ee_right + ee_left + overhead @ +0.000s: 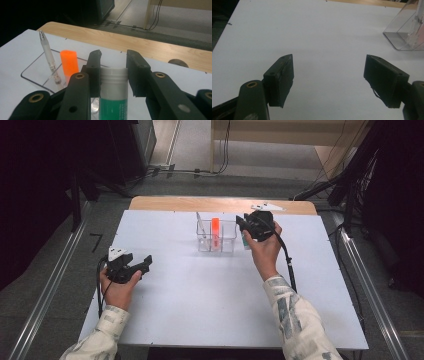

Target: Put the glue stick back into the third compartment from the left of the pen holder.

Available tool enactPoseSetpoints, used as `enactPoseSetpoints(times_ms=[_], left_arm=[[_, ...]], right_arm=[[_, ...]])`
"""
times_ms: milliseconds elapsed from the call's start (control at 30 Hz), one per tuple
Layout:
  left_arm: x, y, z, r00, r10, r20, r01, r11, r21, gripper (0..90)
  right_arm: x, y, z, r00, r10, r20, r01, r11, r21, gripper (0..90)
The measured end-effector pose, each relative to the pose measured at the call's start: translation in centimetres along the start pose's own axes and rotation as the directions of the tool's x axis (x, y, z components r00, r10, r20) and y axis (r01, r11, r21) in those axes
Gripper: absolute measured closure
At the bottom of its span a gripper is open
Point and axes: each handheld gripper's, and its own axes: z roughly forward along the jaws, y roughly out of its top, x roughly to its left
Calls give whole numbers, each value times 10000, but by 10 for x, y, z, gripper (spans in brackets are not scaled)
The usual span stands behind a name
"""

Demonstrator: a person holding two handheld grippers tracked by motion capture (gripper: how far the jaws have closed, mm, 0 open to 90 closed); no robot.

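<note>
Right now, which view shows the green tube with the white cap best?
The right gripper view: the tube stands close up between the right gripper jaws, which press on its white cap, the green body below. In the high view it is a small green sliver beside the clear holder, mostly behind the gripper.

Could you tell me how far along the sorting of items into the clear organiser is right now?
Done: a clear pen and an orange marker already stand in the clear organiser. In hand: the right gripper is shut on a green tube with a white cap beside the organiser. Left: placing that tube inside. The left gripper rests open over bare table.
</note>
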Motion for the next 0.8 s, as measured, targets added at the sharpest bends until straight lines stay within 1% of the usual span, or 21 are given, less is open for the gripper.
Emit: enactPoseSetpoints(times_ms=[267,533,700,800], left_arm=[[0,0,0,10000,14,18,-14,10000,-8,248],[0,0,0,10000,23,13,-23,10000,13,248],[0,0,0,10000,15,17,-15,10000,4,248],[1,0,0,10000,16,34,-16,10000,-14,248]], right_arm=[[9,14,13,9999,-40,-100,40,10000,-5,643],[13,24,24,9999,63,-159,-63,10000,-5,643],[16,31,28,9998,34,-182,-34,10000,-25,643],[18,35,31,9998,106,-190,-106,9999,-38,643]])
